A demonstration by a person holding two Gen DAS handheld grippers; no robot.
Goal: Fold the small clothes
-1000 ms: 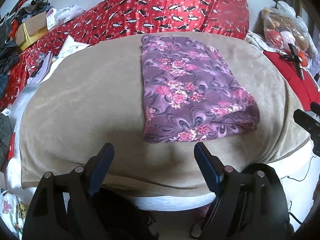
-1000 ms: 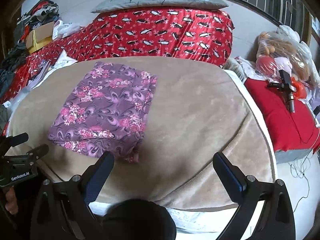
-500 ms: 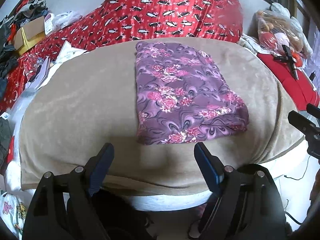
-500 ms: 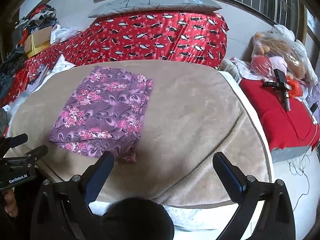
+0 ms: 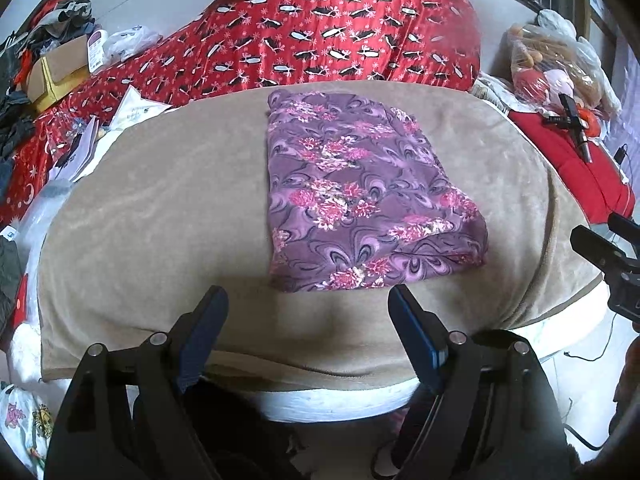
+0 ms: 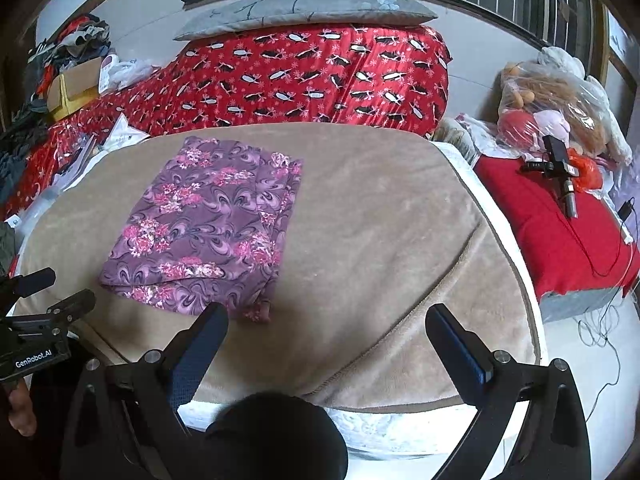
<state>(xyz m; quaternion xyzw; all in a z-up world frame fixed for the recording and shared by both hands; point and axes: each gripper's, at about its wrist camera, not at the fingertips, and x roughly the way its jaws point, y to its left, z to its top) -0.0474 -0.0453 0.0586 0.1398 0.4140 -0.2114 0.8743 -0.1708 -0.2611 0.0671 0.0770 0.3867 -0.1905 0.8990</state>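
Note:
A purple flowered garment (image 5: 360, 192) lies folded into a flat rectangle on the tan blanket (image 5: 160, 220); it also shows in the right wrist view (image 6: 208, 228). My left gripper (image 5: 308, 308) is open and empty, held back at the blanket's near edge, just short of the garment's near hem. My right gripper (image 6: 326, 326) is open and empty, near the garment's near right corner. Each gripper shows at the edge of the other's view: the right one (image 5: 600, 252), the left one (image 6: 40, 312).
A red patterned quilt (image 6: 300, 76) with a grey pillow (image 6: 304, 12) lies behind the blanket. Papers, a box and clothes (image 5: 60, 76) pile up at the left. A red cushion (image 6: 552, 232) with a tool, cables and bagged toys (image 6: 552, 100) stands at the right.
Both grippers have drawn back and up from the garment, which now sits farther off. Both stay open. The garment has not moved.

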